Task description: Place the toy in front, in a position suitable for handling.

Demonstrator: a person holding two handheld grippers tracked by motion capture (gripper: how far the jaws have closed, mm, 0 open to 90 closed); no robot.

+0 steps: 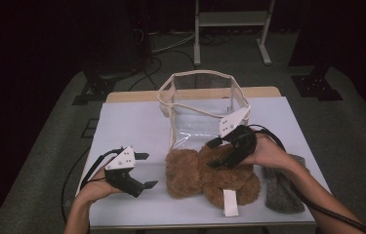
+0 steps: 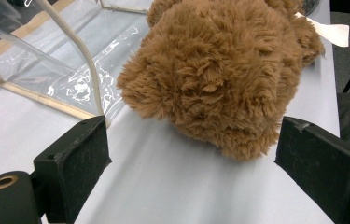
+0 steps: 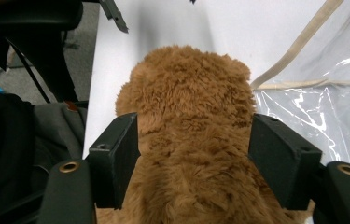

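Note:
A brown plush bear (image 1: 190, 175) lies on the white table (image 1: 132, 122) in front of a clear plastic bag (image 1: 202, 105) with cream trim. My right gripper (image 1: 215, 153) is down over the bear's back. In the right gripper view its jaws stand on either side of the bear (image 3: 191, 93), the fur brushing both pads without being squeezed. My left gripper (image 1: 147, 170) is held just left of the bear with its jaws wide apart. In the left gripper view the bear's head (image 2: 219, 70) lies a little beyond the open gripper (image 2: 191, 163), and nothing is between the jaws.
A grey felt piece (image 1: 280, 187) lies at the table's right front edge, under my right forearm. A white tag (image 1: 229, 202) sticks out from the bear toward the front edge. The bag stands open at the table's far middle, and its wall (image 2: 70, 60) is close to the bear's head.

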